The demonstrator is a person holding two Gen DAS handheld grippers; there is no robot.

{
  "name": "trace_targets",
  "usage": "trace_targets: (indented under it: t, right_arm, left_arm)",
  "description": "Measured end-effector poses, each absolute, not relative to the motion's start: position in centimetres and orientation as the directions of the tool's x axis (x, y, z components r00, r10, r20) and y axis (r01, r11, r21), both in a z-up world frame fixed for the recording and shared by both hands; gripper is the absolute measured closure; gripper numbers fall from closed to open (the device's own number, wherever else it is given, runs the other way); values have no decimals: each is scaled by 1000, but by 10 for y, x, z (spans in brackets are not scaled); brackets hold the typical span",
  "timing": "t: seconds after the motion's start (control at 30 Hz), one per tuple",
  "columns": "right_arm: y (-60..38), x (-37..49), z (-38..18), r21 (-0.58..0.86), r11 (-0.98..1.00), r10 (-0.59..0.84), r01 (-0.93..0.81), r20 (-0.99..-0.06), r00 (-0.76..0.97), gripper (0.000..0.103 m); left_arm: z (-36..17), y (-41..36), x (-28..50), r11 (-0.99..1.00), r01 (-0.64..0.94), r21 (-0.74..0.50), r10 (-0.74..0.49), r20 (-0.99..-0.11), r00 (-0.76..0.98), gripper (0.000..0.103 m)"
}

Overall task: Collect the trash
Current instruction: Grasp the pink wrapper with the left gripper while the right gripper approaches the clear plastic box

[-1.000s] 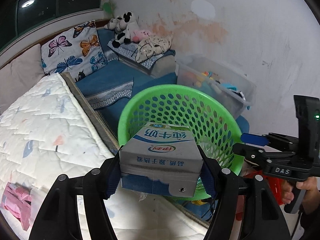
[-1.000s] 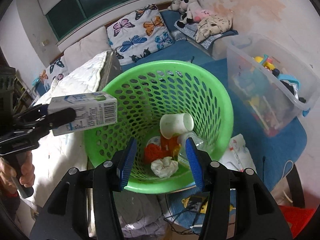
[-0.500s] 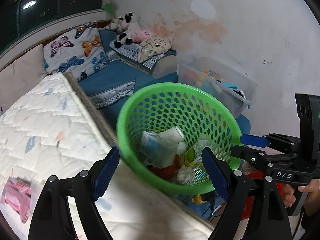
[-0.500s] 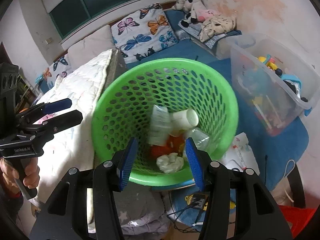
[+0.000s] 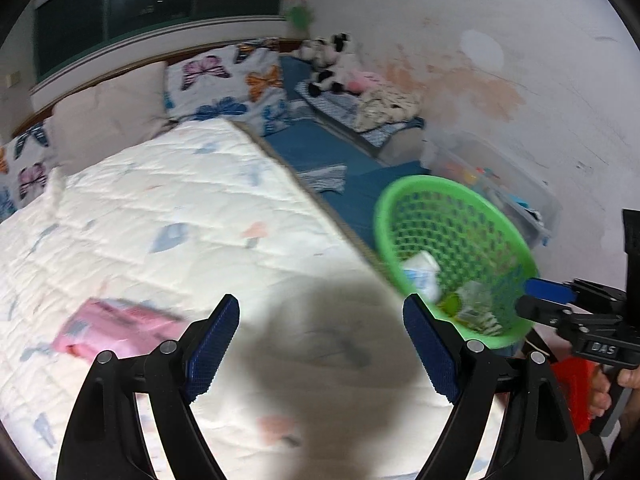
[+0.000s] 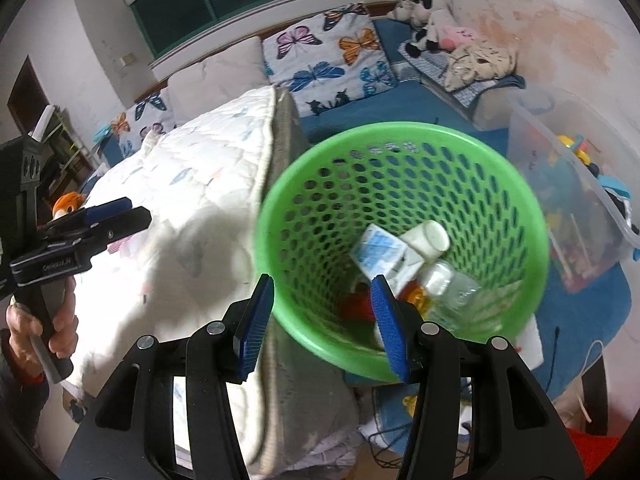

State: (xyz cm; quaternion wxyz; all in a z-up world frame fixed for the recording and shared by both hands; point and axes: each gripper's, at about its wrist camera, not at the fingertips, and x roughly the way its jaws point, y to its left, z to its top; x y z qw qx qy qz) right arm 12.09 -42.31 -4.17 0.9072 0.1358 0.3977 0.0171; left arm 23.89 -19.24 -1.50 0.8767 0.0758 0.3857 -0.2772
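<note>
A green mesh basket (image 6: 304, 184) stands beside the bed and holds a white-and-blue milk carton (image 6: 380, 254), a white cup (image 6: 430, 238), a clear bottle (image 6: 452, 288) and red scraps. It also shows in the left wrist view (image 5: 424, 188) at the right. My left gripper (image 5: 320, 348) is open and empty over the white quilted mattress (image 5: 180, 216), left of the basket. A pink packet (image 5: 116, 330) lies on the mattress left of its fingers. My right gripper (image 6: 322, 326) is open and empty above the basket's near rim.
Butterfly pillows (image 6: 328, 56) and plush toys (image 6: 432, 20) lie at the head of the bed. A clear plastic bin (image 6: 576, 196) of toys stands right of the basket. Cables and clutter lie on the blue floor mat (image 6: 576, 344).
My left gripper opened and let the milk carton drop into the basket. It then swung left, away from the basket and over the mattress. The right gripper shifted slightly left.
</note>
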Motion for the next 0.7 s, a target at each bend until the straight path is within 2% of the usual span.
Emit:
trace_targets:
  t: [0.03, 0.1, 0.37, 0.7]
  right_arm:
    - [-419, 123, -41, 261, 963, 145, 69, -717, 682, 51]
    - [-408, 127, -41, 259, 964, 157, 51, -717, 680, 43]
    - [-362, 146, -41, 249, 968, 212, -39, -719, 662, 43]
    - [-302, 171, -47, 254, 955, 293, -153, -724, 624, 40]
  left_arm:
    - [-15, -184, 241, 844, 529, -84, -419, -720, 554, 22]
    - [-15, -163, 248, 870, 485, -91, -393, -722, 569, 22]
    - [-19, -81, 273, 951, 281, -126, -277, -748, 603, 22]
    - [-36, -18, 292, 963, 96, -251, -260, -778, 572, 22]
